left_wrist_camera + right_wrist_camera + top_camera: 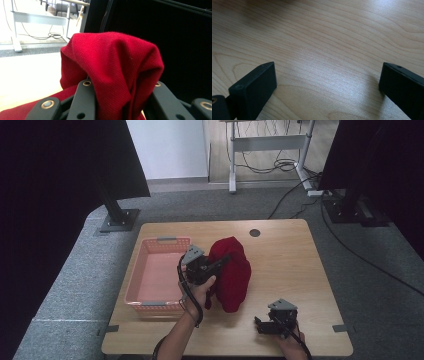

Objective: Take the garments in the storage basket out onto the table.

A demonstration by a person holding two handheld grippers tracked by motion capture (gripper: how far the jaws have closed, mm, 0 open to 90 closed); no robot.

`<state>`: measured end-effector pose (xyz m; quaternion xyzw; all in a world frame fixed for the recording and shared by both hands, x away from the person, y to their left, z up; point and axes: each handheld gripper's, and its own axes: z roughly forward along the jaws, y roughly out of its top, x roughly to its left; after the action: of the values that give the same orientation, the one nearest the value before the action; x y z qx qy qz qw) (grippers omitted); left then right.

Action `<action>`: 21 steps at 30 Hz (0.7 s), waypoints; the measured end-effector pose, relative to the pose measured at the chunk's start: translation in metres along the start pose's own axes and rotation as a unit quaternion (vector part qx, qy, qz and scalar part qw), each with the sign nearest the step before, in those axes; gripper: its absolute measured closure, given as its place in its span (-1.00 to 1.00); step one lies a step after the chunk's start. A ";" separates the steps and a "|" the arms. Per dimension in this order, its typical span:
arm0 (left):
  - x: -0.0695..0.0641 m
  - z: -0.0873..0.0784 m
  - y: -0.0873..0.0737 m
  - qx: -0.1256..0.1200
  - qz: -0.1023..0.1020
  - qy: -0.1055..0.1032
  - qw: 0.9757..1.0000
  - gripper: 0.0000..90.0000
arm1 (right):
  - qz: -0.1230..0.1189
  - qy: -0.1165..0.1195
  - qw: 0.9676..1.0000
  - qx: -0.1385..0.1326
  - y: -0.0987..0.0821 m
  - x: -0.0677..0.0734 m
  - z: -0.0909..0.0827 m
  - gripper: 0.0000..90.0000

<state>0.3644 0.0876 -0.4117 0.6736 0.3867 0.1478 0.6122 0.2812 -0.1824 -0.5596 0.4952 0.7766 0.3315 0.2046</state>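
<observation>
The left claw (220,262) is clamped on a bunched red cloth (231,272), holding its top fold up off the table (285,265) while the rest hangs and rests on the wood just right of the pink basket (150,302). The right claw (261,324) lies wide and empty near the table's front edge. The step in hand looks like carrying the cloth; next it must swing left over the basket's rim and be let go inside.
</observation>
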 end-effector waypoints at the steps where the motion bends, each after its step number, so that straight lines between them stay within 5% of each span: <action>1: 0.000 0.001 -0.003 0.001 -0.001 0.001 1.000 0.58 | 0.000 0.000 1.000 0.000 0.000 0.000 0.000 -0.97; 21: 0.001 0.011 -0.049 0.045 -0.011 0.003 0.999 0.55 | -0.001 0.000 1.000 0.000 0.000 0.000 0.000 -0.97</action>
<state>0.3558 0.0784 -0.4606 0.6957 0.4018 0.1256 0.5821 0.2811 -0.1824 -0.5597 0.4947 0.7768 0.3316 0.2049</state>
